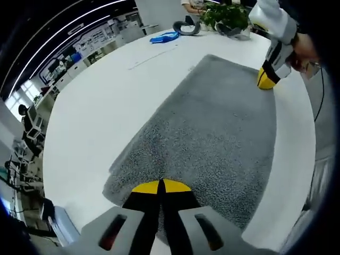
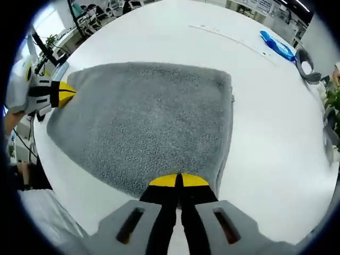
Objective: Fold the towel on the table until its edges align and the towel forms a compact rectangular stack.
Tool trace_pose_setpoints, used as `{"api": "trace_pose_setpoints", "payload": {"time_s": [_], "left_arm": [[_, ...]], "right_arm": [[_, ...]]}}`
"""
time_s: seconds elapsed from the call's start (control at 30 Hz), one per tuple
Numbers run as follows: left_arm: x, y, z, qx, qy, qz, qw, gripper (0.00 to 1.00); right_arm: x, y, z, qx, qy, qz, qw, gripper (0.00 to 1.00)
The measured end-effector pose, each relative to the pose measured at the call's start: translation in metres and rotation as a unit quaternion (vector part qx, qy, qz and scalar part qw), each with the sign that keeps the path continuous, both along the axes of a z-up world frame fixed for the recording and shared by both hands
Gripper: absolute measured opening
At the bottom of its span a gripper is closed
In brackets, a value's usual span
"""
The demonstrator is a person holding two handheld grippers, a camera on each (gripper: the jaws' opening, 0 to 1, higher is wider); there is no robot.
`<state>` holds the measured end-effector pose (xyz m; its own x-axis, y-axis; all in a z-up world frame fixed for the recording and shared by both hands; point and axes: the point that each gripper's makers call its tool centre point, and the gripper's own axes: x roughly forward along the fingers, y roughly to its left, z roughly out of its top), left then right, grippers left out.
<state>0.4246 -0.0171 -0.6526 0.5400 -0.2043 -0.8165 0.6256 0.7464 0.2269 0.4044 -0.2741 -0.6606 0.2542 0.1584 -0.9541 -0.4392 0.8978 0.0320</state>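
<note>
White table [image 1: 106,106], both jaws shut on grey towel [image 1: 212,127] corners.

colours on my feed right now

i'm seeing a speckled grey towel [image 1: 212,127] on a plain white table [image 1: 106,106]. my left gripper [image 1: 161,187] and right gripper [image 2: 178,180] both have yellow tips on black jaws with grey bodies. there's a bright blue object [image 2: 277,46] and a green leafy plant [image 1: 228,15] further back.
</note>
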Motion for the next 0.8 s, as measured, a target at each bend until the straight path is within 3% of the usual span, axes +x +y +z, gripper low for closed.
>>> {"api": "trace_pose_setpoints", "payload": {"time_s": [0.23,0.43,0.8], "left_arm": [[-0.012,0.0,0.0,-0.007,0.01,0.006,0.9999,0.0],[-0.023,-0.001,0.0,-0.001,0.003,0.002,1.0,0.0],[-0.039,-0.004,0.0,-0.011,0.013,0.03,0.9994,0.0]], "right_arm": [[0.0,0.001,-0.001,0.01,0.006,0.013,0.9998,0.0],[0.002,0.002,-0.001,-0.005,0.002,0.027,0.9996,0.0],[0.008,0.001,-0.001,-0.029,-0.002,0.063,0.9976,0.0]]}}
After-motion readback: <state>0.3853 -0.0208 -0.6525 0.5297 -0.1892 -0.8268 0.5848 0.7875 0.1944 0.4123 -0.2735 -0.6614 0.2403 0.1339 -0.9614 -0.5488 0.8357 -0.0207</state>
